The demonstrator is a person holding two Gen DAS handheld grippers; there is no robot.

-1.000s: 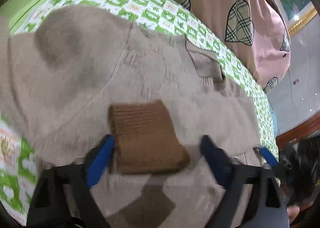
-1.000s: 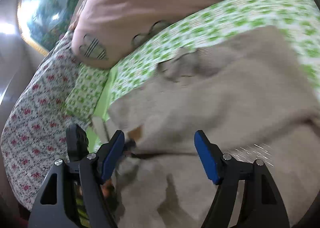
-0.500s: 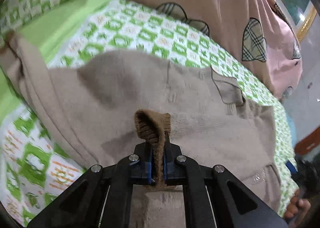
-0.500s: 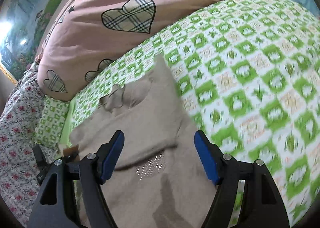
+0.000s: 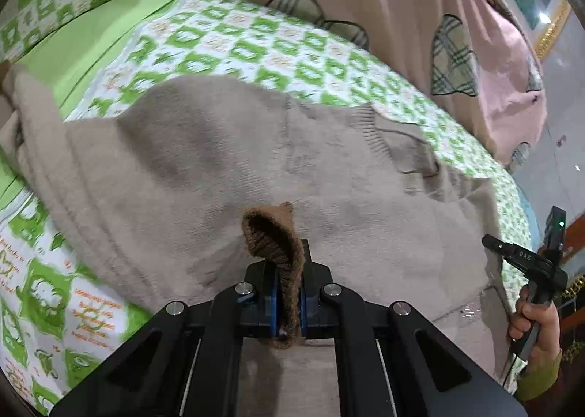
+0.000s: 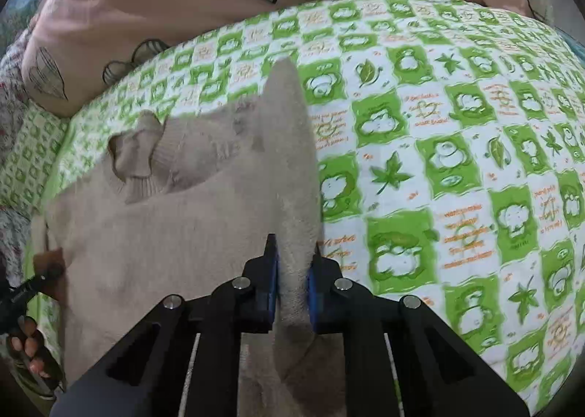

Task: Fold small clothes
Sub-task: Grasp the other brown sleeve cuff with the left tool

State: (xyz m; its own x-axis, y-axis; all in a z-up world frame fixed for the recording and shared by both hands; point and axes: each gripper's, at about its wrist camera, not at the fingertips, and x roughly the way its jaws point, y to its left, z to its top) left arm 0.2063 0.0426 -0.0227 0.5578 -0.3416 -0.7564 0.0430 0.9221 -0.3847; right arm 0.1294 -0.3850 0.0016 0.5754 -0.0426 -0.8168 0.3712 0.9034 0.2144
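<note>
While the beige knitted sweater (image 5: 256,168) lies spread across the green-and-white checked bedsheet (image 5: 234,47), both hand-held grippers are clamped on parts of it. The left gripper (image 5: 288,303) has its blue pads pressed together on a darker brown ribbed cuff (image 5: 272,234), which stands up in a curled loop just above the jaws, over the sweater's broad body. The right gripper (image 6: 292,292) is closed on a ridge of the sweater's beige fabric (image 6: 289,161) at the garment's edge nearest the open sheet; that ridge rises from between the jaws and runs away towards the pink quilt with plaid hearts (image 6: 153,7). The sweater's ribbed neck (image 6: 139,157) lies to the left of this pinched fold in the right wrist view. From the left wrist view, the person's right hand (image 5: 533,318) shows at the far right edge, beyond the sweater's hem. The quilt is bunched along the far side of the bed, apart from the sweater.
</note>
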